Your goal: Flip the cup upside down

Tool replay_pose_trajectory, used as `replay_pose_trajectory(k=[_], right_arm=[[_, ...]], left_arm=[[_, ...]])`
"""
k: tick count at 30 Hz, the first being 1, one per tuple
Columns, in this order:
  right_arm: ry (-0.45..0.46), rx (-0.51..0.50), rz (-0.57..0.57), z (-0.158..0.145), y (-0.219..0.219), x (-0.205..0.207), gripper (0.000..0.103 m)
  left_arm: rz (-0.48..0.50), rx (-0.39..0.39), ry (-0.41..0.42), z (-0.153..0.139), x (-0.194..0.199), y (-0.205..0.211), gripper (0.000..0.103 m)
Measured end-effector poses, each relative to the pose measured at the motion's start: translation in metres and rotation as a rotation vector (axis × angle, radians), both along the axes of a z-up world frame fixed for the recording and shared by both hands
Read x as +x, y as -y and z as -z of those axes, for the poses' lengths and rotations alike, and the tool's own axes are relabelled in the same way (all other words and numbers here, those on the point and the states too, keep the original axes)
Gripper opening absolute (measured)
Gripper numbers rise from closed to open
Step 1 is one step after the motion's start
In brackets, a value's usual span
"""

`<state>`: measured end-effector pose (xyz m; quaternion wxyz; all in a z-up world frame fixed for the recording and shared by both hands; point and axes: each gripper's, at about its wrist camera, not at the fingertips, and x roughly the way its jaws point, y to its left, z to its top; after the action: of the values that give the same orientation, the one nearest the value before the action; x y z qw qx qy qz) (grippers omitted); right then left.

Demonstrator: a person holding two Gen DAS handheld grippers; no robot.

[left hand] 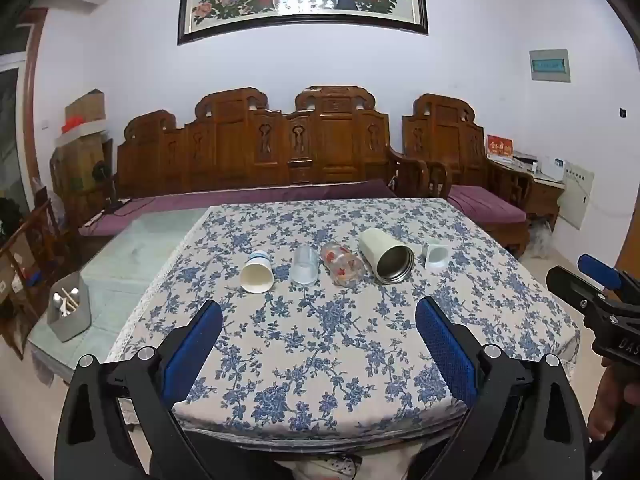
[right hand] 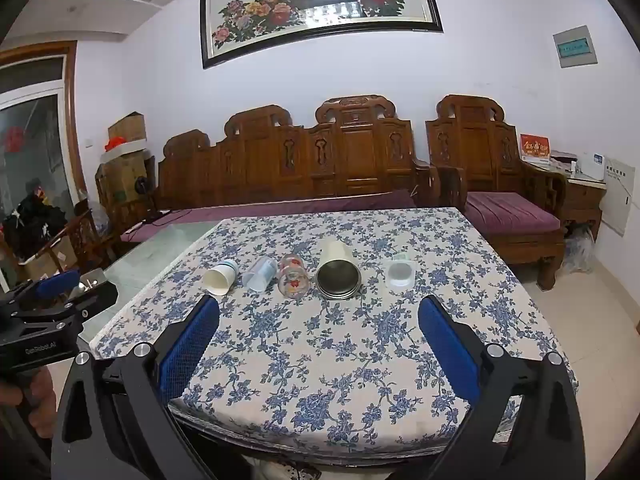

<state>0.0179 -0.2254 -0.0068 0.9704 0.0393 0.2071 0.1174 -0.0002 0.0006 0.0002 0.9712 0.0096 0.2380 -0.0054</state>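
Observation:
Several cups lie on their sides in a row on the blue-flowered tablecloth [left hand: 320, 340], mouths toward me: a white paper cup [left hand: 257, 272] [right hand: 220, 276], a clear plastic cup [left hand: 305, 266] [right hand: 260, 274], a glass with red flowers [left hand: 342, 266] [right hand: 294, 278], a cream steel-lined tumbler [left hand: 386, 255] [right hand: 337, 270], and a small square pale cup [left hand: 436, 256] [right hand: 400, 272]. My left gripper [left hand: 320, 320] is open and empty, well short of the row. My right gripper [right hand: 319, 320] is open and empty, also short of the row.
A grey holder with utensils [left hand: 70, 312] stands on the glass table left of the cloth. A carved wooden sofa [left hand: 288, 148] and an armchair [right hand: 492, 168] stand behind the table. Each gripper shows at the edge of the other's view, the right one [left hand: 604, 304], the left one [right hand: 48, 304].

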Motion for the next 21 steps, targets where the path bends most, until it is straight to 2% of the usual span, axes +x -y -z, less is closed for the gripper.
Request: replay_pose_trajectory(k=[8,14,21], right_arm=[[0.002,0.0,0.001,-0.001,0.0,-0.001,0.1],[0.003,0.001,0.001,0.0,0.001,-0.001,0.1],[0.005,0.001,0.001,0.0,0.003,-0.002,0.1]], left_arm=[[0.003,0.003,-0.001,-0.001,0.005,0.002,0.093],[0.002,0.001,0.001,-0.012,0.01,0.002,0.093],[0.003,0.001,0.016,-0.012,-0.003,0.002,0.093]])
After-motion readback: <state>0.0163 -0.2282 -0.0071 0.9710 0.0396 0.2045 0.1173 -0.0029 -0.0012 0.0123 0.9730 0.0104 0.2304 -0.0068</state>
